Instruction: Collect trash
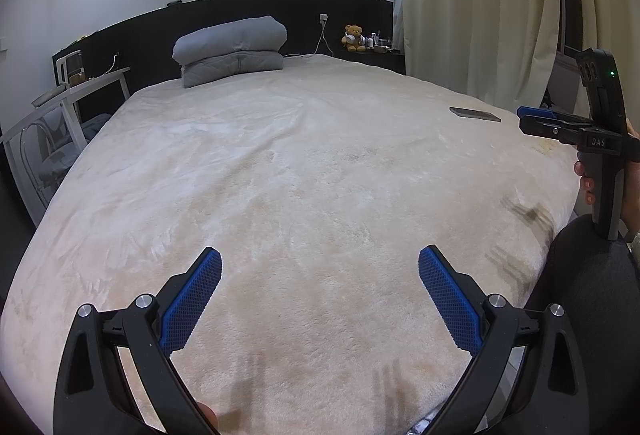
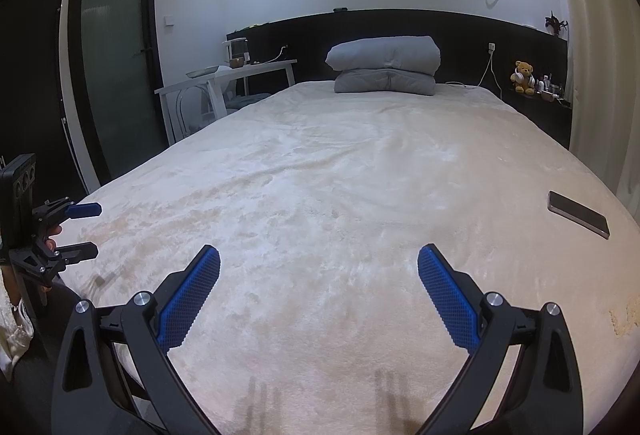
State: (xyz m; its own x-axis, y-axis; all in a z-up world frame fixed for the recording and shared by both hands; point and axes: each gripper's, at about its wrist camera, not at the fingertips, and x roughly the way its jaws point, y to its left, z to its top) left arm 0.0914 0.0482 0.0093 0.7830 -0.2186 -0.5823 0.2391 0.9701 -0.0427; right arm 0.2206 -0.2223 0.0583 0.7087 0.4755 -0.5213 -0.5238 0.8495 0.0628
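The only writing I can read is "DAS", in pale letters on the black body of my right tool [image 1: 538,119], seen from my left wrist camera at three o'clock; a small green light glows on its upright part. Nothing else carries a legible label.

The small items on the dark shelf beside the brown teddy bear [image 2: 523,77] are too small to make out. Some pale crumb-like bits [image 2: 624,321] lie on the cream plush bed cover [image 2: 320,195] at four o'clock in my right view, cut off by the frame edge; I cannot tell what they are, and I see no other clear piece of trash.

My left tool [image 1: 320,275] is spread wide, blue ribbed pads well apart, holding nothing and hanging above the bed cover. My right tool is equally wide and empty in its own view. The left tool also shows at nine o'clock in the right view, jaws parted.

A dark flat rectangular phone [image 2: 579,214] lies on the cover at two o'clock in that view. A folded grey quilt [image 2: 384,65] sits at twelve, against the black headboard [image 2: 460,31]. A white desk [image 2: 224,81] stands at ten o'clock.
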